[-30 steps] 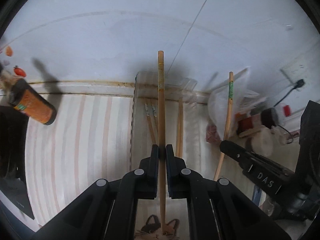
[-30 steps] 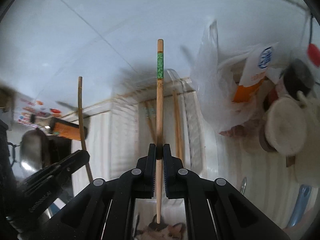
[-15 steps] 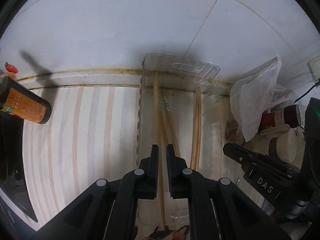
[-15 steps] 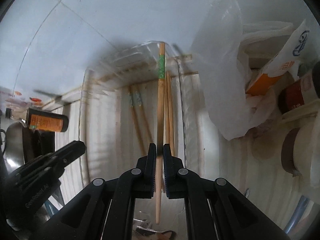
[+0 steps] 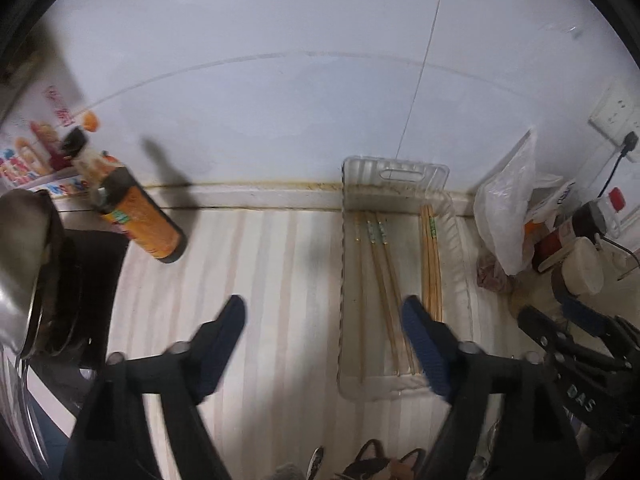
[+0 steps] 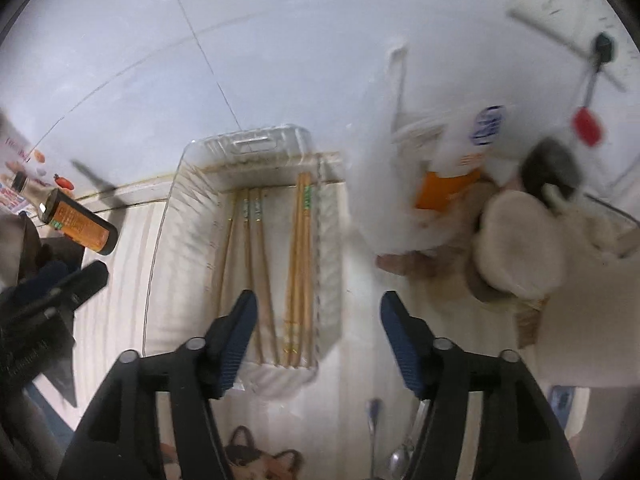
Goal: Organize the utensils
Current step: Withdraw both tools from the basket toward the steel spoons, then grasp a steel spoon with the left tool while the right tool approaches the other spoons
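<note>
A clear plastic tray [image 5: 460,240] stands against the wall on the striped counter; it also shows in the right wrist view [image 6: 176,216]. Several wooden chopsticks lie in it in two bundles, one left [image 5: 384,272] [image 6: 252,248] and one right with green bands [image 5: 432,264] [image 6: 300,252]. My left gripper [image 5: 322,314] is open and empty, above the counter at the tray's left wall. My right gripper [image 6: 318,310] is open and empty, over the tray's near right corner; it shows at the right edge of the left wrist view [image 5: 568,340].
An orange-labelled sauce bottle [image 5: 136,216] lies left of the tray beside a dark stove and a metal pot [image 5: 24,264]. Plastic bags [image 5: 508,216], jars and a round lid [image 6: 520,248] crowd the right. Spoons [image 6: 400,452] and a cat-print mat [image 6: 256,460] lie near the front edge.
Both grippers have let go of their chopsticks into the tray, opened wide and drawn back and up. The chopsticks now lie flat in the tray.
</note>
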`<state>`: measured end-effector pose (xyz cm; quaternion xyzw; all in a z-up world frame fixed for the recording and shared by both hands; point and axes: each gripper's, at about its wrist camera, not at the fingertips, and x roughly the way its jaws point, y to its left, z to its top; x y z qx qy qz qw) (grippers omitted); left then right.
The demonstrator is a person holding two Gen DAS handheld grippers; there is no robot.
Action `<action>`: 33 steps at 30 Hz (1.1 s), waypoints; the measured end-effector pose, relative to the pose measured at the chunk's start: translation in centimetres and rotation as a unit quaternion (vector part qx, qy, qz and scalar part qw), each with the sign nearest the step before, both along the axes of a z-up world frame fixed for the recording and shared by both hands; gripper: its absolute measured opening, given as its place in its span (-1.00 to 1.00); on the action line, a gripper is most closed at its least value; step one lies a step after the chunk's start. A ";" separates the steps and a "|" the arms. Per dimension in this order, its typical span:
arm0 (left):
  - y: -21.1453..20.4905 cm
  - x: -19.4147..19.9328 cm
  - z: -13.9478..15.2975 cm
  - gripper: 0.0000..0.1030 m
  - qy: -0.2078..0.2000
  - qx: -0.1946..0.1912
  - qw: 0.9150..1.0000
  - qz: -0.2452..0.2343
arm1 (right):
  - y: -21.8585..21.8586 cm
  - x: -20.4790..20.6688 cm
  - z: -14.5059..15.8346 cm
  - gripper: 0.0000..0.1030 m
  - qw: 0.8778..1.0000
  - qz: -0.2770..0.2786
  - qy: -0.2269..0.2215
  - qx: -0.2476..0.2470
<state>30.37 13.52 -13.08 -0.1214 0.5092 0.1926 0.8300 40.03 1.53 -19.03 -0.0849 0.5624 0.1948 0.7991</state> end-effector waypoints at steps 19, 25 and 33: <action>-5.6 -9.8 6.9 1.00 -0.080 0.040 0.996 -0.017 | -7.7 -11.5 10.0 1.00 0.990 -0.011 -0.139 0.035; -5.9 -11.7 6.7 1.00 -0.070 0.036 0.997 -0.002 | -9.8 -13.3 11.1 1.00 0.988 -0.013 -0.130 0.077; -4.5 -13.8 -0.1 1.00 0.015 0.010 1.000 0.015 | -13.0 -13.1 4.3 0.97 0.997 -0.049 -0.013 0.066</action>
